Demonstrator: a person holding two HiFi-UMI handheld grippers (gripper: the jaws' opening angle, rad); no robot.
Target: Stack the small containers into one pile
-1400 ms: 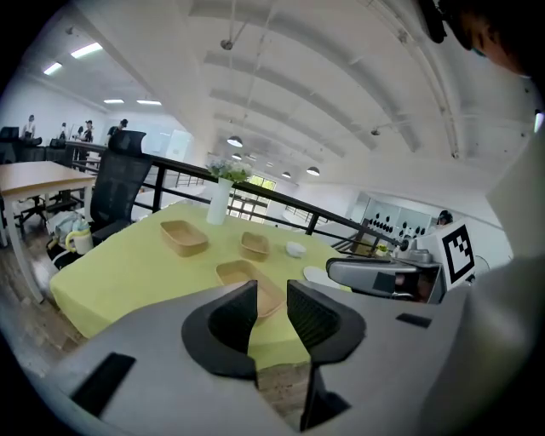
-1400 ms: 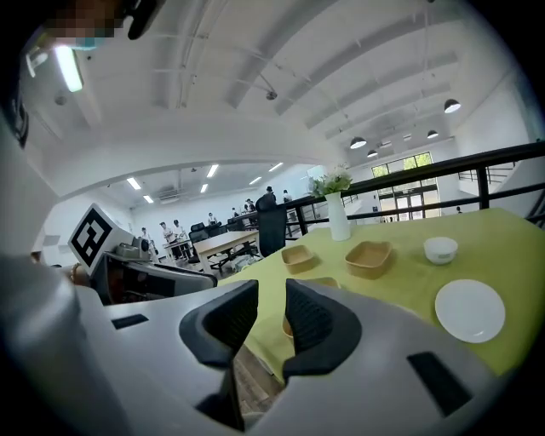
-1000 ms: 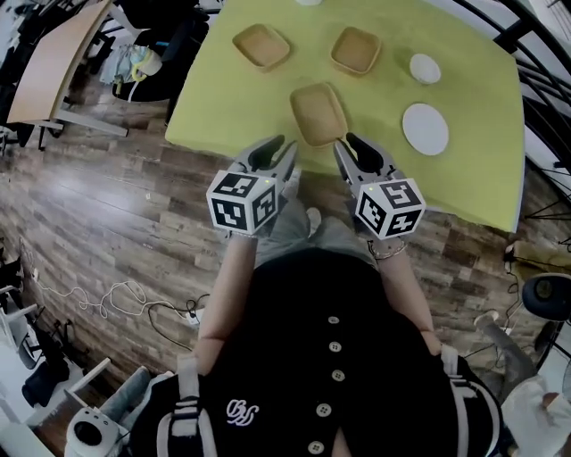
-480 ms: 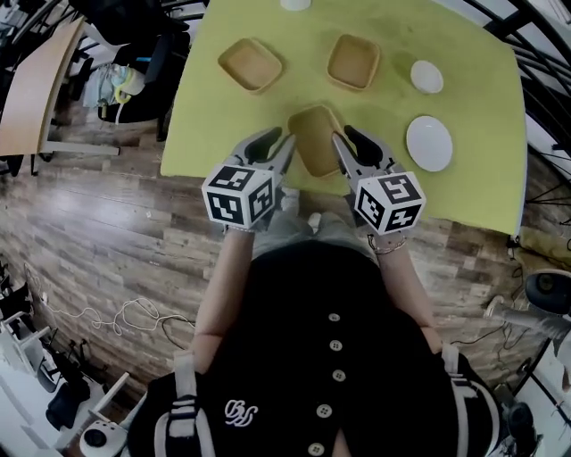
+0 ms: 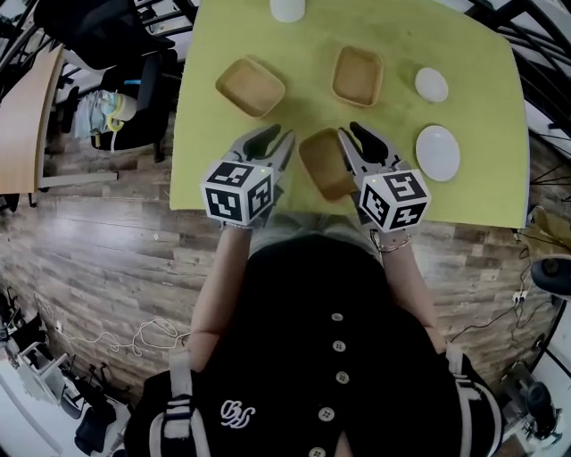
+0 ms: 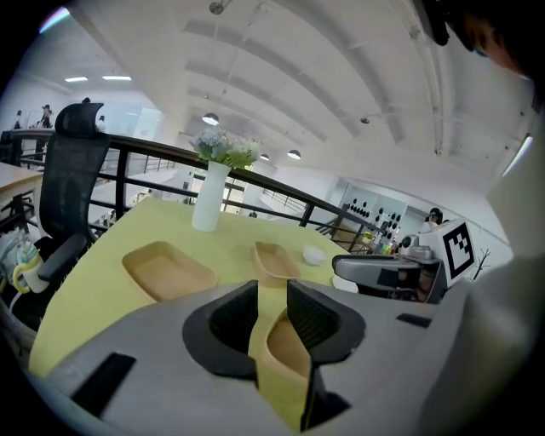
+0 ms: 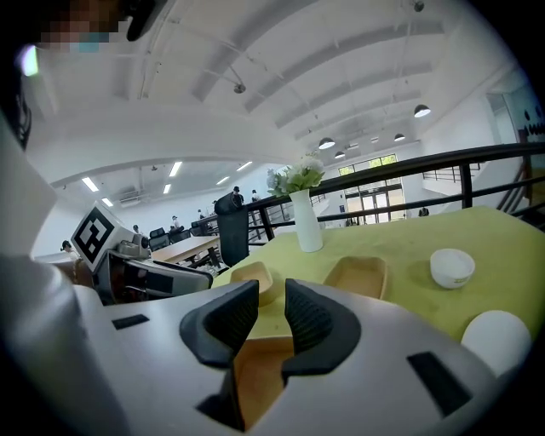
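Note:
Three shallow tan containers lie on the yellow-green table (image 5: 214, 170): one at the left (image 5: 250, 87), one further back (image 5: 358, 76), and the nearest (image 5: 326, 163) by the front edge. My left gripper (image 5: 270, 141) hovers just left of the nearest container, jaws apart and nothing between them. My right gripper (image 5: 357, 137) hovers at that container's right rim, also open and empty. In the left gripper view the nearest container (image 6: 285, 345) shows through the gap of the left gripper (image 6: 271, 311). In the right gripper view it (image 7: 260, 375) lies below the right gripper (image 7: 271, 319).
A white vase (image 5: 287, 9) with flowers stands at the table's far edge. A small white bowl (image 5: 431, 84) and a white plate (image 5: 438, 153) sit at the right. Wooden floor, office chairs and a railing surround the table.
Both grippers have moved forward over the table's front edge and now flank the nearest container. The view has shifted toward the table. The jaws keep the same gap.

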